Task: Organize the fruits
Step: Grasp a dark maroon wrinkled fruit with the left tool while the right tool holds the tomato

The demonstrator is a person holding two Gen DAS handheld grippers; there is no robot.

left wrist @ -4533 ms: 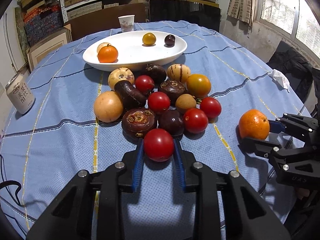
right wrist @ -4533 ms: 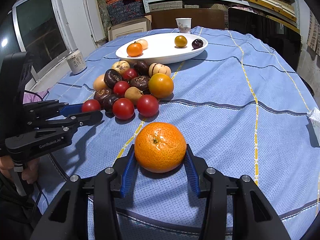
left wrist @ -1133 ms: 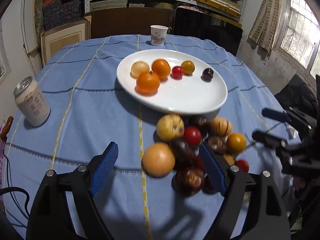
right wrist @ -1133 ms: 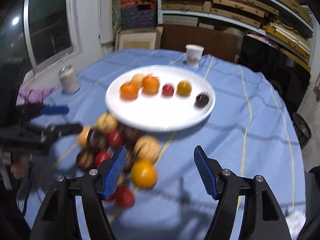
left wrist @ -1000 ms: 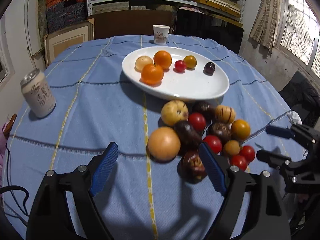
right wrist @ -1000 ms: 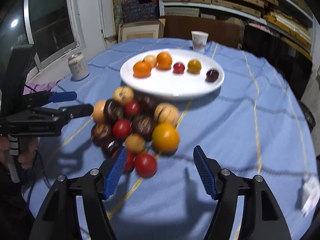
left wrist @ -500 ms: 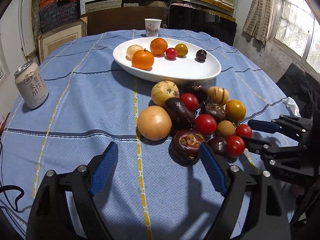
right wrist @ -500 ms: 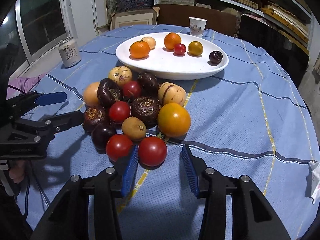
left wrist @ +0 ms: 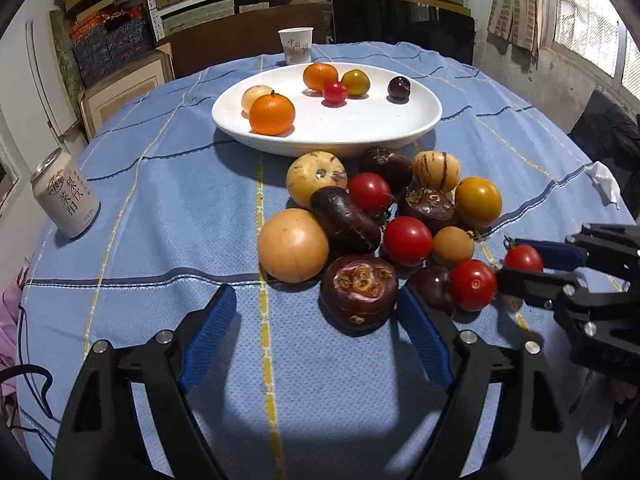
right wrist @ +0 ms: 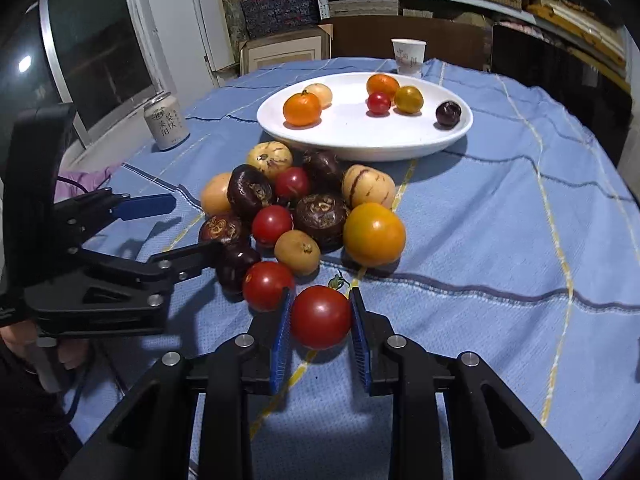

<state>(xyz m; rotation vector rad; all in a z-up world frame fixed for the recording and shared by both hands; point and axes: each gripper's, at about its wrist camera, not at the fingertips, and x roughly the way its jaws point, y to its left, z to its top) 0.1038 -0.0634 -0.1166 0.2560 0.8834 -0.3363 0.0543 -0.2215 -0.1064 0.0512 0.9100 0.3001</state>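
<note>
Since half a second ago my right gripper (right wrist: 320, 322) has narrowed from a loose straddle to a clamp on the red tomato (right wrist: 321, 317) at the near edge of the fruit pile, blue pads pressed to both its sides. In the left wrist view that same tomato (left wrist: 523, 258) sits between the right gripper's (left wrist: 538, 266) fingers, just off the right end of the pile and resting on the blue tablecloth (left wrist: 168, 200).

My left gripper (left wrist: 316, 338) has come in lower and closer to the pile, and its jaws are spread wide with nothing held. A dark scarred fruit (left wrist: 359, 292) lies between its fingers, nearer the right one; I cannot tell whether that pad touches it. A pale round fruit (left wrist: 293, 245) sits just beyond, toward the left finger.

Toward the far edge of the table, the white plate (left wrist: 360, 130) carries two oranges, a pale fruit, a small red tomato (left wrist: 334, 91), a yellow tomato and a dark plum. Between plate and grippers the pile stays heaped together. A drink can (left wrist: 65, 199) stands near the left edge and a paper cup (left wrist: 295, 45) at the far edge, behind the plate.
</note>
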